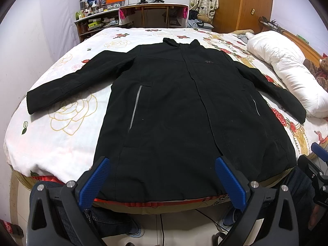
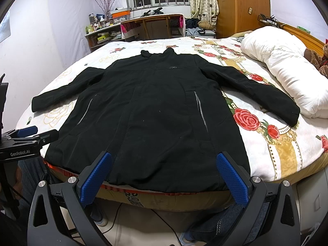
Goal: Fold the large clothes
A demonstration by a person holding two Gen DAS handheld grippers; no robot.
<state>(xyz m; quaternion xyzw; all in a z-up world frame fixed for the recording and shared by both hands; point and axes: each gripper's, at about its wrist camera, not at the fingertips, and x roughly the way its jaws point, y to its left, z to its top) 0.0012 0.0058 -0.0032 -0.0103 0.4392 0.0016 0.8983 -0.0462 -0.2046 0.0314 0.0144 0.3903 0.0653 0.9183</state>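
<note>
Black coat [image 1: 184, 106] lay front-up on the bed [image 1: 67, 143], collar toward the far edge, hem hanging just over the near edge where the person stood. Zip closed, body smoothed, both sleeves spread outward and angled toward the near side; the sleeve on the person's right [image 2: 262, 94] ended just beside the white duvet roll [image 2: 287, 69], the other sleeve [image 1: 67, 86] lay on open sheet. Laid this way, I judged, so each side could be taken and turned over the middle without fighting creases.

Left hand-held gripper [image 1: 162, 176] hovered over the hem, blue fingers [image 1: 96, 180] wide apart, nothing between them. Right hand-held gripper [image 2: 164, 174] likewise over the hem, further toward the person's right, fingers [image 2: 231, 178] apart and holding nothing. Whether either touched the cloth could not be told for certain; they looked clear of it. The left unit also showed at the edge of the right wrist view, low beside the coat's hem corner.

Folding looked not yet begun: no fold in the body, no sleeve turned in. Likely first move, a sleeve or a hem corner. Fabric looked thick and padded, so a deep bite would probably be needed to keep both layers from slipping. Duvet roll close by might snag the nearer cuff.
</note>
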